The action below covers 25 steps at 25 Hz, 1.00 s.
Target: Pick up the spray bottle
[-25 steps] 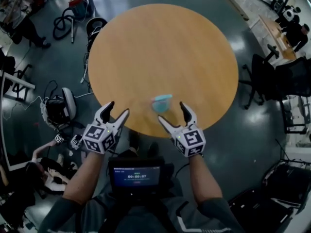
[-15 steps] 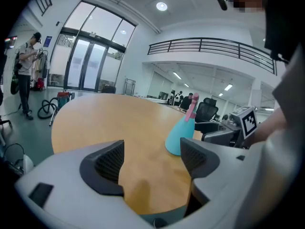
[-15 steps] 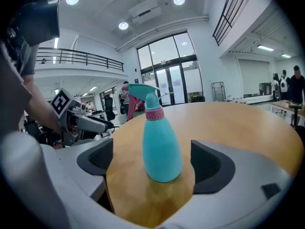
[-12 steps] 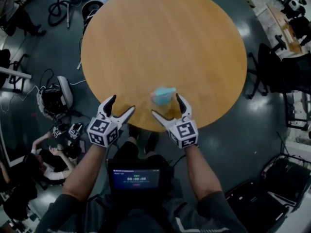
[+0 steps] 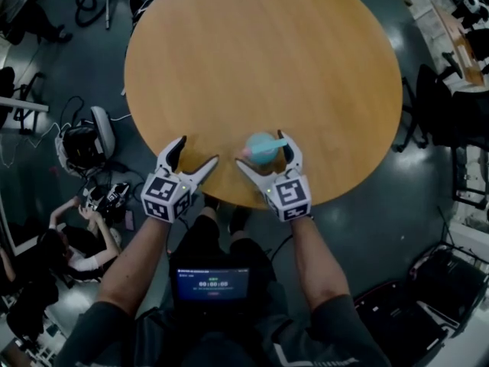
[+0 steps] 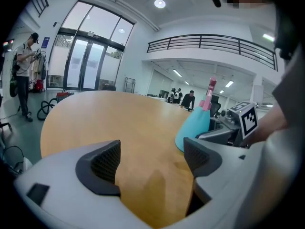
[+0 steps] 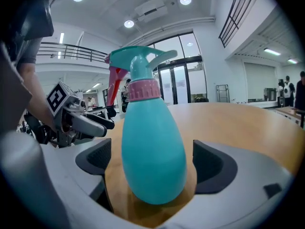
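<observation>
A teal spray bottle (image 5: 262, 147) with a pink collar and red trigger stands upright near the front edge of the round wooden table (image 5: 260, 52). My right gripper (image 5: 263, 153) is open around it. In the right gripper view the bottle (image 7: 152, 147) stands between the pads (image 7: 210, 165), with a gap on each side. My left gripper (image 5: 197, 151) is open over the table edge to the bottle's left, with only bare wood between its jaws (image 6: 152, 161). From there the bottle (image 6: 193, 130) stands to the right. Both grippers' jaws have just been opening.
The table's front edge runs just under both grippers. A tablet (image 5: 214, 284) hangs at the person's chest. On the floor to the left are cables, gear and a seated person (image 5: 72, 239). Dark chairs (image 5: 447, 113) stand to the right.
Both grippers have moved forward over the table's edge and their jaws have spread wider. The right gripper's jaws now stand on either side of the bottle.
</observation>
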Motion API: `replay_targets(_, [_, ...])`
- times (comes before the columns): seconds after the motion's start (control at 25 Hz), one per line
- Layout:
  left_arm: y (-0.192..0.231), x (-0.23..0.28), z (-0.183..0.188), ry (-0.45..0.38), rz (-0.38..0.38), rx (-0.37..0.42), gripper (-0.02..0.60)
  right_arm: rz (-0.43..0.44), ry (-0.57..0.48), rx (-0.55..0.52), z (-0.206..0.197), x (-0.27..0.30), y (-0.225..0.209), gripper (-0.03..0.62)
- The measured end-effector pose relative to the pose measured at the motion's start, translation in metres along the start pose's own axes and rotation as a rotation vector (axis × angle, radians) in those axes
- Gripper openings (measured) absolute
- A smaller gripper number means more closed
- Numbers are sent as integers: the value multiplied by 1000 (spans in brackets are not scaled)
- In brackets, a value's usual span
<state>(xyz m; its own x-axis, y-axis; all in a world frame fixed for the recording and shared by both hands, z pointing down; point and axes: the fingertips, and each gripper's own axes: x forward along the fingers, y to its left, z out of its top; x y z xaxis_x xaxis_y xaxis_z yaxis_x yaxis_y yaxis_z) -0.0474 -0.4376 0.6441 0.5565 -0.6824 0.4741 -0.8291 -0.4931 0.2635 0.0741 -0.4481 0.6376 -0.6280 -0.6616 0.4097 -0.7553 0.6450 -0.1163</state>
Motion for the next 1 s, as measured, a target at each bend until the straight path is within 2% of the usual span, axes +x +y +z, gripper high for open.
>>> replay_targets(0.12, [3,3,4,-7,4,-8,402,8,-10,-18,5,8,2,528])
replay_targets(0.64, [14,11,21,-19,0,-12,402,-48,12,-58,16,31,-8,525])
replay_targets(0.72, [13,13,24,-19,-5,-7,402,-55,12,-65,18,32,-10,485])
replay_targets(0.76, [12,13,24,-18,-7,-5,402,-59,12,-69,18,32,-11,436])
replay_targets(1.0, [11,16,26,-6,-4,10,402,-44,4,-91,16,34,-10,431])
